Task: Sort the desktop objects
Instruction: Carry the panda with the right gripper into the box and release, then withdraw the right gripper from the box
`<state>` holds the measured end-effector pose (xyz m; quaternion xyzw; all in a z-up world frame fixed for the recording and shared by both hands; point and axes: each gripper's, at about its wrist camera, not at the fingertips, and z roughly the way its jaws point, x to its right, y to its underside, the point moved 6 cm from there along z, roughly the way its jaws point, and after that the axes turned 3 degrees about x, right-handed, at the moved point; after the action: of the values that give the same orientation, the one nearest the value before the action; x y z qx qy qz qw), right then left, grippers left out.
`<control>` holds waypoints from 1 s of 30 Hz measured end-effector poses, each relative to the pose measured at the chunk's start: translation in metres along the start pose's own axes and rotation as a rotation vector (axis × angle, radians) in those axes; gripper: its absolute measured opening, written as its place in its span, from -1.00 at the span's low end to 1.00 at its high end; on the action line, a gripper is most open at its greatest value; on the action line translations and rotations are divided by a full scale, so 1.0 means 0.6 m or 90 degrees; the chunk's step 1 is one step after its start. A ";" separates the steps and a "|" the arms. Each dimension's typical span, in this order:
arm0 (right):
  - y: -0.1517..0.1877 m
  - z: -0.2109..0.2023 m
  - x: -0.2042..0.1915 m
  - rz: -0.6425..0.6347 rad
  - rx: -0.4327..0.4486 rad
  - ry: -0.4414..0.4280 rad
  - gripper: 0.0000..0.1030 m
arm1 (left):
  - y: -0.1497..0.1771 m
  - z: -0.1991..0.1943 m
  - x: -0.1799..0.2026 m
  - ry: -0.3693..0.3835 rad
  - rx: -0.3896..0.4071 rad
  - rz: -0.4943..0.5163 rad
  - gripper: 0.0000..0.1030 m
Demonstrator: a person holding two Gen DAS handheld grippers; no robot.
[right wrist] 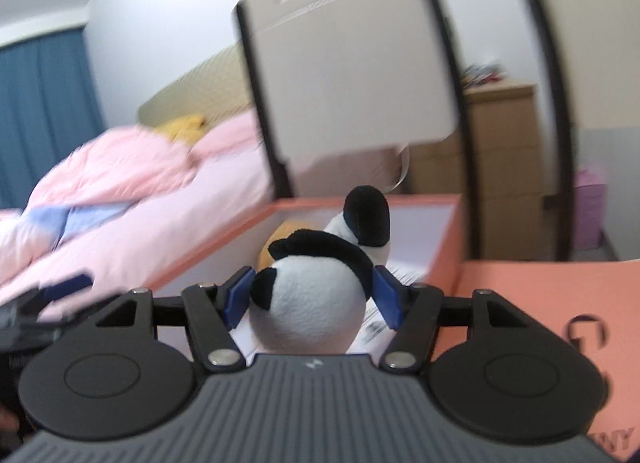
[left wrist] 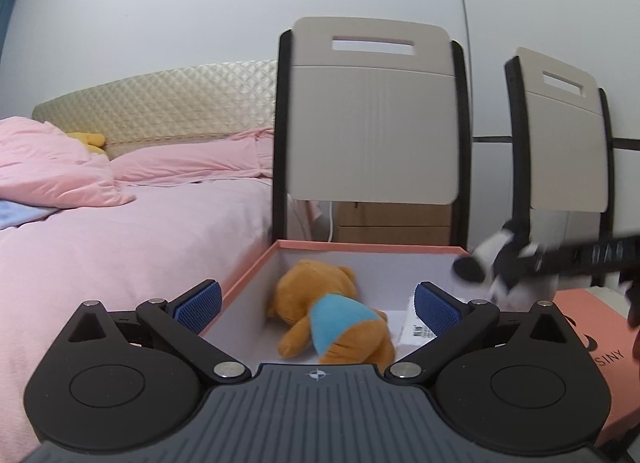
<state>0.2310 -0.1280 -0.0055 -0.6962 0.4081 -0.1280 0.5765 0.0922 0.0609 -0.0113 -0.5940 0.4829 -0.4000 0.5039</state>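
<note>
Plush toys, count: three. One panda toy, black and white; one brown bear toy in a blue top; one yellow plush far off on the bed.
Boxes, count: one open pink box with white inner walls, and one pink lid lying flat just beside it on its right.
Right gripper: clamped on the panda toy, blue pads pressed into both sides of the white body; black limbs stick up past the fingertips.
Panda position: held in the air at the near right edge of the open box, not resting on anything. From the left wrist view it shows blurred at the box's right rim.
Left gripper: jaws spread wide, nothing between them, hovering at the near edge of the box.
Bear position: lying face down on the box floor, head toward the far wall.
Other box contents: one white paper label flat on the floor, right of the bear.
Chairs, count: two chairs with beige backs and black frames, standing behind the box.
Bed: one, pink sheet and crumpled pink quilt, quilted headboard, left of the box.
Wooden drawer unit: one, behind the chairs.
Image quality: right wrist view blurred.
</note>
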 end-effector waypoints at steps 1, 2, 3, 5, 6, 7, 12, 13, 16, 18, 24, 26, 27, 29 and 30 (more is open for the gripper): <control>0.007 0.007 -0.010 -0.006 -0.013 -0.009 0.25 | 0.000 0.001 -0.001 0.000 -0.001 -0.001 1.00; 0.015 0.014 -0.021 -0.013 -0.026 -0.017 0.25 | 0.001 0.002 -0.001 0.000 -0.002 -0.001 1.00; 0.023 0.019 -0.029 -0.019 -0.038 -0.024 0.25 | 0.001 0.003 -0.001 0.000 -0.003 -0.001 1.00; 0.035 0.028 -0.037 -0.034 -0.058 -0.028 0.25 | 0.002 0.004 -0.002 0.001 -0.005 -0.001 1.00; 0.042 0.031 -0.041 -0.042 -0.066 -0.028 0.25 | 0.002 0.005 -0.002 0.002 -0.005 -0.002 1.00; 0.048 0.034 -0.045 -0.049 -0.075 -0.027 0.25 | 0.002 0.005 -0.002 0.003 -0.006 -0.002 1.00; 0.074 0.042 -0.049 -0.066 -0.100 -0.022 0.28 | 0.004 0.004 -0.001 0.005 -0.007 -0.003 1.00; 0.078 0.042 -0.052 -0.077 -0.099 -0.018 0.28 | 0.005 0.004 0.001 0.006 -0.007 -0.002 1.00; 0.078 0.041 -0.051 -0.077 -0.091 -0.010 0.28 | 0.006 0.003 0.005 0.007 -0.005 0.002 1.00; 0.074 0.036 -0.049 -0.071 -0.078 -0.009 0.50 | 0.007 0.002 0.008 0.009 -0.003 0.004 1.00; 0.049 0.007 -0.042 -0.059 -0.027 0.013 0.87 | 0.003 -0.009 0.017 0.016 0.011 -0.003 1.00; 0.041 -0.008 -0.037 -0.051 -0.010 0.022 0.89 | 0.003 -0.012 0.024 0.022 0.014 0.001 1.00; 0.037 -0.017 -0.035 -0.052 0.000 0.032 0.92 | 0.004 -0.013 0.028 0.026 0.014 0.003 1.00; 0.030 -0.037 -0.030 -0.057 0.021 0.056 0.98 | 0.005 -0.014 0.036 0.034 0.012 0.010 1.00; 0.026 -0.049 -0.028 -0.057 0.033 0.069 1.00 | 0.006 -0.015 0.039 0.037 0.012 0.014 1.00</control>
<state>0.1947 -0.1365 -0.0060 -0.6907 0.4034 -0.2016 0.5652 0.0880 0.0357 -0.0137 -0.5723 0.5001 -0.4161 0.4992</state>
